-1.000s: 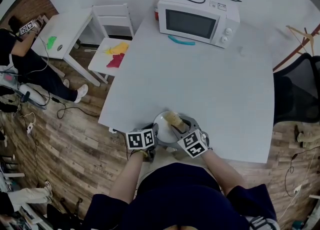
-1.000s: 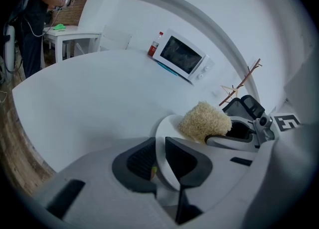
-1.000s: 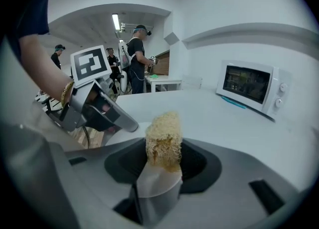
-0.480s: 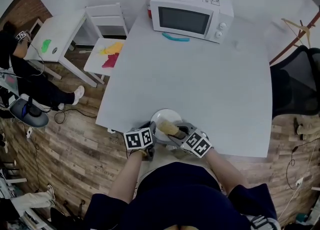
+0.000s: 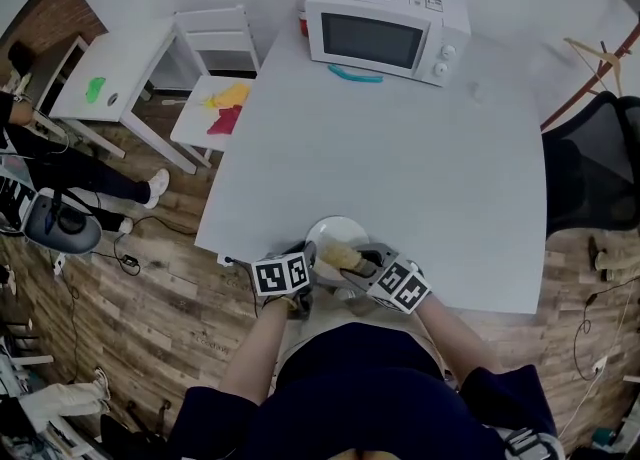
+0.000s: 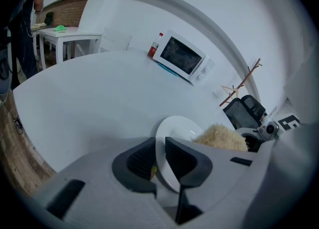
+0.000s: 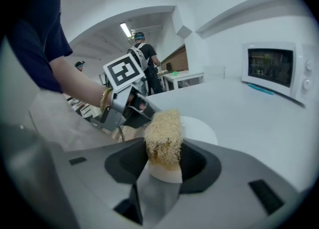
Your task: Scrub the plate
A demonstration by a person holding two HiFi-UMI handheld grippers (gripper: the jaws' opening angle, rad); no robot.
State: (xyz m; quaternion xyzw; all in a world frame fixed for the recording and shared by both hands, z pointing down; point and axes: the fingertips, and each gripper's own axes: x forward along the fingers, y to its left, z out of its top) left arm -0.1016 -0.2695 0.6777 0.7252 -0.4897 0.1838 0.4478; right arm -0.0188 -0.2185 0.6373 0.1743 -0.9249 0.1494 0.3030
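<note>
A white plate [image 5: 336, 238] lies at the near edge of the white table [image 5: 400, 148], right in front of me. My left gripper [image 5: 303, 270] is shut on the plate's [image 6: 174, 133] near rim, its jaws [image 6: 158, 161] on either side of the edge. My right gripper [image 5: 362, 266] is shut on a tan fibrous scrubber [image 5: 340, 255], which rests over the plate's inner face. In the right gripper view the scrubber [image 7: 163, 141] stands between the jaws, with the plate [image 7: 199, 129] just behind it and the left gripper [image 7: 130, 109] beyond.
A white microwave [image 5: 385, 23] stands at the table's far edge with a teal strip [image 5: 357, 74] in front and a red-capped bottle [image 5: 301, 3] beside it. A small white table and chair [image 5: 215, 68] stand left. A black chair [image 5: 590, 178] is right. People [image 5: 40, 148] are at far left.
The scrubber has moved a little from the plate's far side toward its near middle. The left gripper keeps its hold on the rim.
</note>
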